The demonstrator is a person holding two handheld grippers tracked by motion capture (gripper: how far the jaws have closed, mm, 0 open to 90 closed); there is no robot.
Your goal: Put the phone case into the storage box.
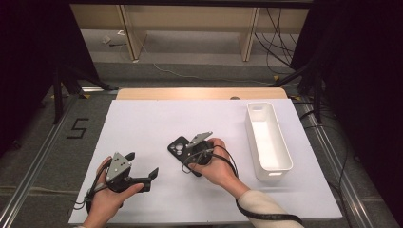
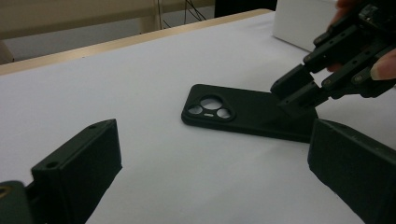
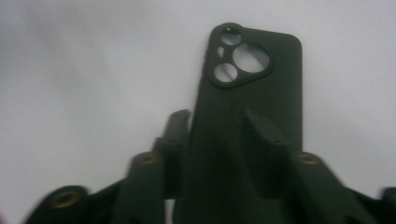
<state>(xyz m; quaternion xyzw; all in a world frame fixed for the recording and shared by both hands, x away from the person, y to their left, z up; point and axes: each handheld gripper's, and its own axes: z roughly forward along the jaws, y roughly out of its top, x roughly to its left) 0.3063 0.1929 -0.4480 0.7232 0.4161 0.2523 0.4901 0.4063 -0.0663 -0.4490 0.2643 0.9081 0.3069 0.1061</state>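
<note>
1. High view: the desk point(image 1: 142, 123) is covered by a white sheet, with a strip of bare wood along its far edge.
2. A long white bin point(image 1: 267, 141) stands on the right part of the desk, its open top showing a pale inside.
3. On the floor left of the desk a black "5" point(image 1: 77, 128) is marked; no other writing can be read.
4. The phone case point(image 1: 183, 151) is matte black, with rounded corners and a raised camera block pierced by 2 large round holes and smaller ones point(image 3: 243, 58). It lies near the middle of the desk, left of the bin, camera end pointing away from the person; in the left tool view its near end looks lifted slightly off the sheet point(image 2: 247, 114).
5. The right tool point(image 1: 199, 151), in the right hand point(image 1: 216, 166), is at the case's near end. In the right tool view 1 jaw lies over the case's back and the other along its left edge, narrowly parted; whether they truly pinch it I cannot tell.
6. The left tool point(image 1: 142, 167), in the left hand point(image 1: 107, 194), is near the desk's front left, jaws spread wide and holding nothing, well apart from the case.
</note>
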